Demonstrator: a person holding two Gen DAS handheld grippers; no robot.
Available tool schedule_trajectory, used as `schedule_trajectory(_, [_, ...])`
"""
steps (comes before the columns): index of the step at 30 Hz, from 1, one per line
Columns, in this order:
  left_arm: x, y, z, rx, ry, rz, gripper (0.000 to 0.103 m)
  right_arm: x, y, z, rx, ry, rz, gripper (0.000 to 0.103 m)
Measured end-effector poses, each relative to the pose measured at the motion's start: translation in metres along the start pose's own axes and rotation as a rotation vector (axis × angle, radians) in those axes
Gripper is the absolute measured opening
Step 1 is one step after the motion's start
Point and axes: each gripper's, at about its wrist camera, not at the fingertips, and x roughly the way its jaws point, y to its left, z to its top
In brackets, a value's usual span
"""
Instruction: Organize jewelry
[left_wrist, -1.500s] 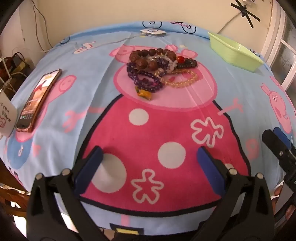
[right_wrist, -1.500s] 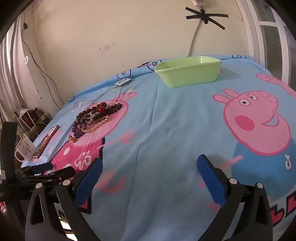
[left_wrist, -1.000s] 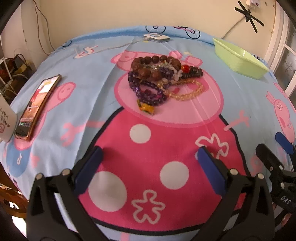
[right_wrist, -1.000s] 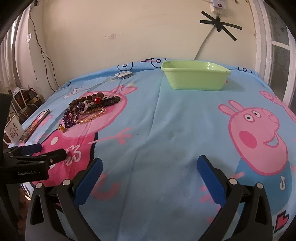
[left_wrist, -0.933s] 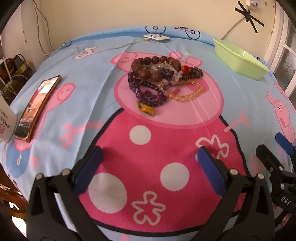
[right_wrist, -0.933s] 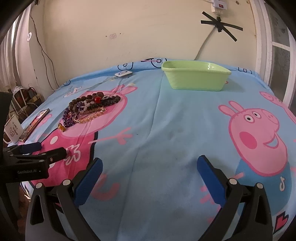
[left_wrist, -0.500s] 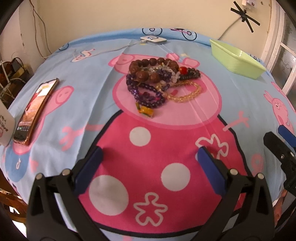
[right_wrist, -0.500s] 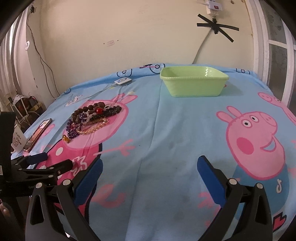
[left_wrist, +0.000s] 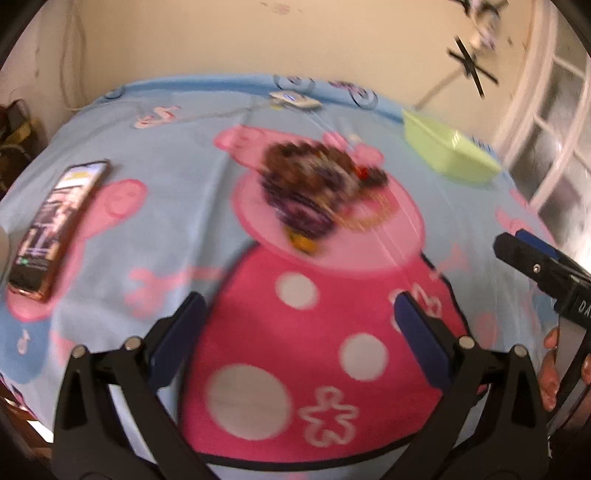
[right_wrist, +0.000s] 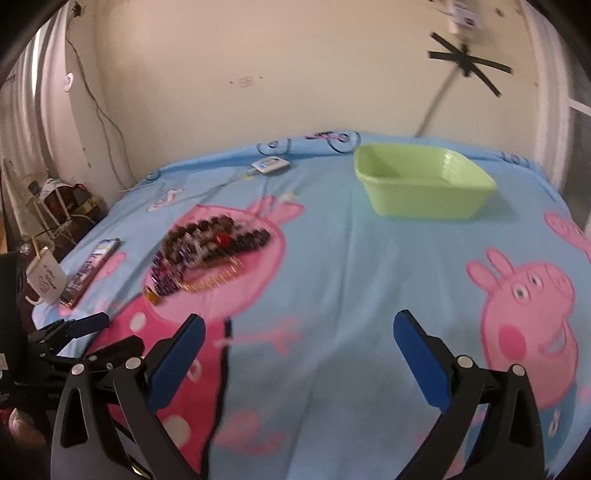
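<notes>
Jewelry (left_wrist: 317, 192) lies well beyond both grippers' spread jaws.

Both views now motion-blurred, sharp before. Left gripper (left_wrist: 295, 325): raised and drawn back, beads (left_wrist: 317, 192) farther ahead. Right gripper (right_wrist: 299, 339): swung left, beads (right_wrist: 207, 254) nearer centre, tray (right_wrist: 424, 192) shifted right; mug (right_wrist: 46, 280) at blanket's left edge now plain.

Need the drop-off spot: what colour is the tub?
Light green tub, plain, clearest in the right wrist view.
</notes>
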Motion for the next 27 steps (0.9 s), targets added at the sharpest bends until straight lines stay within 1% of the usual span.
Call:
schedule_trajectory(3, [-0.008,0.019,0.019,-0.013,-0.028,0.015,0.098,0.006,0.006,0.021,-0.048,-0.001,0.032,0.08])
schedule_trajectory(5, [-0.011,0.031,0.033,-0.023,-0.042,0.015,0.098,0.014,0.007,0.032,-0.042,0.02,0.084,0.079])
schedule_trajectory(6, [-0.01,0.038,0.043,-0.037,-0.04,0.0,0.098,0.018,0.009,0.036,-0.039,0.028,0.102,0.078])
schedule_trajectory(7, [-0.007,0.045,0.051,-0.056,-0.027,-0.023,0.098,0.024,0.009,0.041,-0.033,0.038,0.129,0.073])
schedule_trajectory(8, [-0.002,0.052,0.063,-0.089,-0.008,-0.069,0.094,0.028,0.012,0.045,-0.032,0.04,0.143,0.066])
schedule_trajectory(9, [0.001,0.054,0.068,-0.104,0.002,-0.101,0.091,0.037,0.013,0.051,-0.027,0.059,0.159,0.052])
schedule_trajectory(10, [0.008,0.057,0.077,-0.12,0.027,-0.148,0.085,0.044,0.014,0.056,-0.014,0.071,0.179,0.039])
schedule_trajectory(11, [0.011,0.058,0.082,-0.128,0.043,-0.171,0.078,0.056,0.013,0.062,0.01,0.098,0.212,0.033])
schedule_trajectory(12, [0.021,0.058,0.092,-0.129,0.067,-0.188,0.075,0.064,0.013,0.067,0.022,0.116,0.23,0.024])
schedule_trajectory(13, [0.028,0.057,0.097,-0.123,0.08,-0.186,0.071,0.074,0.014,0.073,0.034,0.134,0.247,0.017])
schedule_trajectory(15, [0.043,0.054,0.109,-0.114,0.102,-0.181,0.069,0.091,0.015,0.084,0.062,0.168,0.291,0.013])
schedule_trajectory(17, [0.059,0.05,0.117,-0.109,0.129,-0.194,0.069,0.105,0.02,0.093,0.074,0.197,0.334,0.013])
schedule_trajectory(20, [0.084,0.046,0.122,-0.102,0.174,-0.169,0.068,0.129,0.027,0.102,0.059,0.25,0.338,0.013])
schedule_trajectory(21, [0.094,0.045,0.122,-0.101,0.192,-0.157,0.065,0.14,0.029,0.102,0.063,0.285,0.355,0.013])
schedule_trajectory(22, [0.1,0.046,0.121,-0.103,0.208,-0.152,0.052,0.148,0.031,0.1,0.063,0.319,0.372,0.008])
schedule_trajectory(23, [0.103,0.045,0.12,-0.1,0.203,-0.138,0.041,0.15,0.032,0.097,0.059,0.329,0.374,0.002])
schedule_trajectory(24, [0.102,0.044,0.12,-0.095,0.196,-0.137,0.029,0.151,0.031,0.094,0.063,0.338,0.381,0.0])
schedule_trajectory(25, [0.102,0.043,0.119,-0.095,0.206,-0.158,0.015,0.145,0.028,0.092,0.081,0.325,0.395,0.0])
schedule_trajectory(26, [0.099,0.043,0.118,-0.106,0.209,-0.171,0.015,0.14,0.025,0.092,0.092,0.317,0.409,0.0])
schedule_trajectory(27, [0.092,0.042,0.118,-0.121,0.198,-0.183,0.015,0.123,0.022,0.093,0.107,0.278,0.44,0.0])
